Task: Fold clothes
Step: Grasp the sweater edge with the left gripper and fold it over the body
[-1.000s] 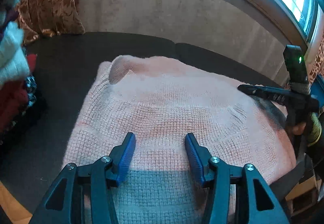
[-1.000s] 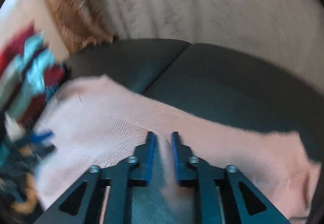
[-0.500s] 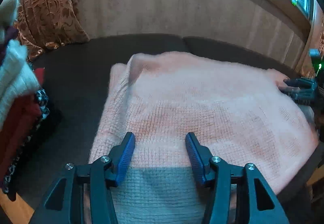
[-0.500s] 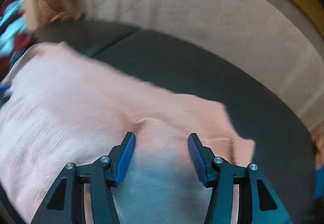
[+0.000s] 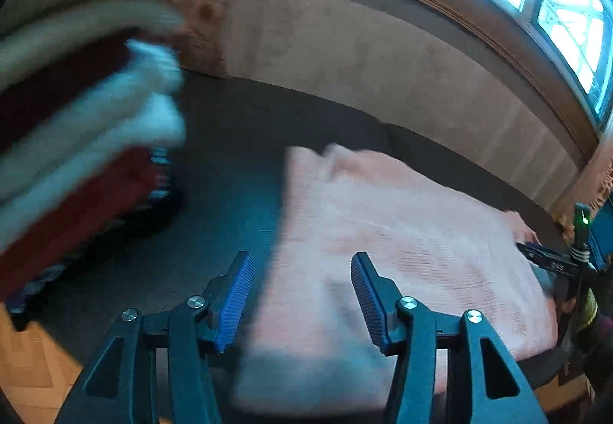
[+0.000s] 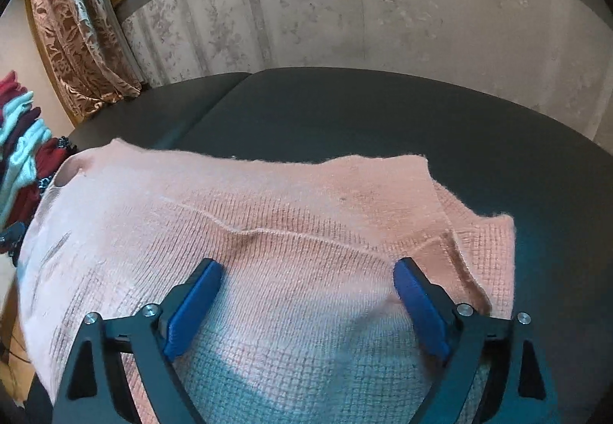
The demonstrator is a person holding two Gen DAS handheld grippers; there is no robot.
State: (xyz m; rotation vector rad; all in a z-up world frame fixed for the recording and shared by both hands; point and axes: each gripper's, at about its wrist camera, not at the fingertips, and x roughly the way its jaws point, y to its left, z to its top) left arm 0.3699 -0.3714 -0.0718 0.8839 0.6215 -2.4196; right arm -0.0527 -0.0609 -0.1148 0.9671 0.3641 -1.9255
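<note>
One pink sweater (image 6: pixel 268 232), one clothes stack (image 5: pixel 76 117), two tongs: left tongs (image 5: pixel 302 282), right tongs (image 6: pixel 306 290)

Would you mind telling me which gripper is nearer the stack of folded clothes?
Left. The left gripper hangs over the pink sweater's edge, beside the stack. The right gripper is over the sweater's far end, the stack well off to its side.

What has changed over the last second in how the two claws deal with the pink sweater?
The right claw has just been opening: a second ago it pinched a ridge of the pink knit sweater; now it has let go. The left claw slid toward the sweater's left edge, nearer the stack of folded clothes. It remains open; the sweater stays flat.
</note>
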